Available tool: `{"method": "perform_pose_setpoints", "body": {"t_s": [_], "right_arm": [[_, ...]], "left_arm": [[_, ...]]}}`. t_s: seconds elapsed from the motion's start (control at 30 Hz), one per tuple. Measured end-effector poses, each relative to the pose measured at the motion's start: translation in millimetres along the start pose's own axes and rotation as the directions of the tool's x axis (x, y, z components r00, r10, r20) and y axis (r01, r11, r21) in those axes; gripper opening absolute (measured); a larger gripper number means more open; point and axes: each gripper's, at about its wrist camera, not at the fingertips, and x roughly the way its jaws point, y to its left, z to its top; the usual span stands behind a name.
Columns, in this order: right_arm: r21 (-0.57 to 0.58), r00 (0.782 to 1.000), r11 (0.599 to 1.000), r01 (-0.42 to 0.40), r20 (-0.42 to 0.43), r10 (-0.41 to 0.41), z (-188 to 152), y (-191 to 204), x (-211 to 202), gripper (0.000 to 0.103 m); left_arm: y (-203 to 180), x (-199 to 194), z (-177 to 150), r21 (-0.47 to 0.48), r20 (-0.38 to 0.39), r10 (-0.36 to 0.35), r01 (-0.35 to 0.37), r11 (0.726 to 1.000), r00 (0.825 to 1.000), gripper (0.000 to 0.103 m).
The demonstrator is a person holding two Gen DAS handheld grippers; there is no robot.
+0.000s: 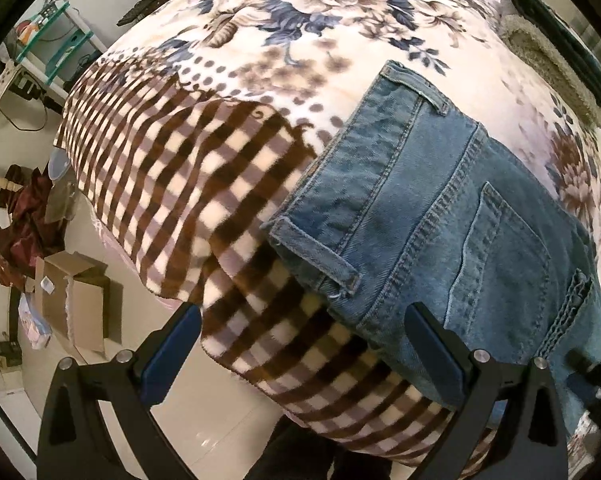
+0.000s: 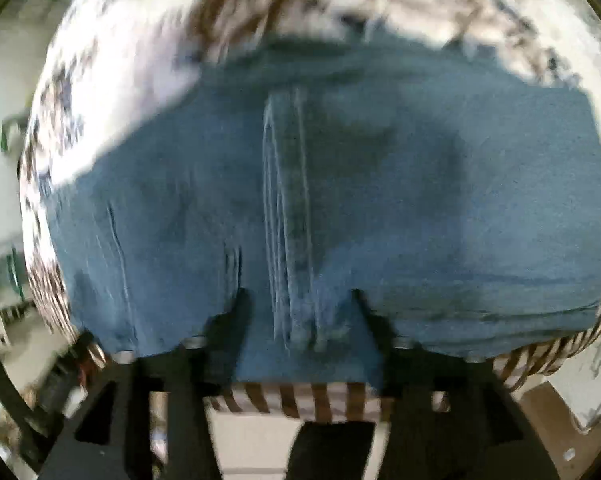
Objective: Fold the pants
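The left gripper (image 1: 300, 340) hangs over the near edge of the bed with its two blue-padded fingers (image 1: 168, 356) spread wide apart and nothing between them; one finger sits over the checked border of the blanket (image 1: 188, 184), the other just at the lower edge of the jeans (image 1: 440, 220). From this side the denim is crisp: waistband, belt loops and a back pocket all show, and the pants lie flat on the blanket, running off toward the right. Past them the blanket turns from brown check to a blue-and-brown flower print, and a folded teal towel (image 1: 560, 52) rests near the far right edge. Off the bed to the left I can see an open cardboard box (image 1: 76, 300) on the pale floor, a heap of dark red cloth (image 1: 24, 220) and a green-framed shelf (image 1: 56, 36) by the wall. The right gripper (image 2: 298, 300) gives a far blurrier look, and none of that room clutter comes through. Its dark fingers stand apart, with denim and a stitched seam lying between them, though the smear keeps me from telling whether they touch the cloth. Here the jeans fill nearly the whole view, with the checked edge of the blanket just below the fingers.
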Motion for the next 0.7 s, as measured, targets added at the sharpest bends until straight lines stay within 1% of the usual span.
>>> {"method": "perform_pose_setpoints", "body": {"t_s": [0.03, 0.07, 0.13, 0.17, 0.2, 0.23, 0.27, 0.3, 0.33, 0.37, 0.4, 0.43, 0.47, 0.5, 0.57, 0.7], "right_arm": [[-0.01, 1.0, 1.0, 0.029, 0.008, -0.029, 5.2, 2.7, 1.9, 0.064], [-0.02, 0.998, 0.998, 0.062, -0.003, -0.062, 11.0, 7.6, 10.8, 0.066], [-0.021, 0.996, 0.997, 0.079, -0.038, -0.079, 15.5, 14.8, 27.0, 0.066], [-0.035, 0.991, 0.994, 0.105, -0.074, -0.107, 17.6, 23.6, 42.0, 0.066], [-0.049, 0.987, 0.99, 0.129, -0.088, -0.133, 17.9, 30.0, 49.5, 0.066], [-0.073, 0.98, 0.981, 0.177, -0.083, -0.183, 17.2, 36.9, 57.1, 0.066], [-0.078, 0.976, 0.977, 0.201, -0.068, -0.206, 16.3, 40.0, 60.3, 0.065], [-0.046, 0.973, 0.973, 0.227, -0.033, -0.229, 13.5, 39.2, 60.1, 0.056], [-0.026, 0.97, 0.97, 0.241, -0.016, -0.242, 11.7, 38.5, 58.8, 0.044], [-0.022, 0.971, 0.97, 0.241, -0.005, -0.241, 9.1, 41.1, 56.9, 0.033], [-0.028, 0.969, 0.969, 0.245, 0.009, -0.245, 6.5, 45.2, 54.2, 0.024], [-0.052, 0.968, 0.966, 0.251, 0.037, -0.25, 0.7, 51.6, 48.2, 0.021], [-0.109, 0.964, 0.959, 0.263, 0.066, -0.257, -4.8, 61.3, 42.4, 0.014], [-0.147, 0.962, 0.952, 0.269, 0.089, -0.258, -9.5, 67.6, 37.2, 0.013], [-0.208, 0.961, 0.939, 0.274, 0.108, -0.256, -18.1, 72.8, 29.7, 0.012], [-0.285, 0.965, 0.923, 0.26, 0.107, -0.239, -31.8, 75.1, 17.2, 0.011]], "left_arm": [[1.1, 0.4, -0.3, -0.002, 0.0, 0.001, -0.001, 1.0, 1.0, 0.103], [2.4, 0.9, -0.7, -0.007, 0.0, 0.004, -0.004, 1.0, 1.0, 0.103], [4.2, 2.2, -1.4, -0.009, -0.003, 0.007, -0.007, 1.0, 1.0, 0.103], [5.1, 2.6, -1.6, -0.011, -0.005, 0.01, -0.01, 1.0, 1.0, 0.103], [5.4, 2.3, -2.1, -0.013, -0.005, 0.01, -0.01, 1.0, 1.0, 0.103], [5.9, 1.3, -2.6, -0.015, -0.003, 0.011, -0.011, 1.0, 1.0, 0.103], [6.8, -0.3, -3.0, -0.015, 0.001, 0.013, -0.013, 1.0, 1.0, 0.103], [7.4, -1.5, -3.5, -0.015, 0.005, 0.014, -0.014, 1.0, 1.0, 0.103], [8.2, -2.6, -4.0, -0.015, 0.008, 0.017, -0.016, 1.0, 1.0, 0.103], [9.2, -3.4, -4.5, -0.015, 0.012, 0.019, -0.019, 1.0, 1.0, 0.103], [10.8, -4.2, -5.1, -0.015, 0.015, 0.02, -0.019, 1.0, 1.0, 0.103], [12.5, -4.3, -5.8, -0.017, 0.015, 0.019, -0.019, 1.0, 1.0, 0.103], [14.2, -4.0, -6.3, -0.02, 0.013, 0.018, -0.017, 1.0, 1.0, 0.103], [15.5, -3.3, -6.7, -0.022, 0.011, 0.017, -0.017, 1.0, 1.0, 0.103], [18.4, -0.8, -7.0, -0.028, 0.002, 0.014, -0.014, 1.0, 1.0, 0.103], [21.1, 2.5, -8.0, -0.039, -0.006, 0.011, -0.011, 0.999, 1.0, 0.103]]}}
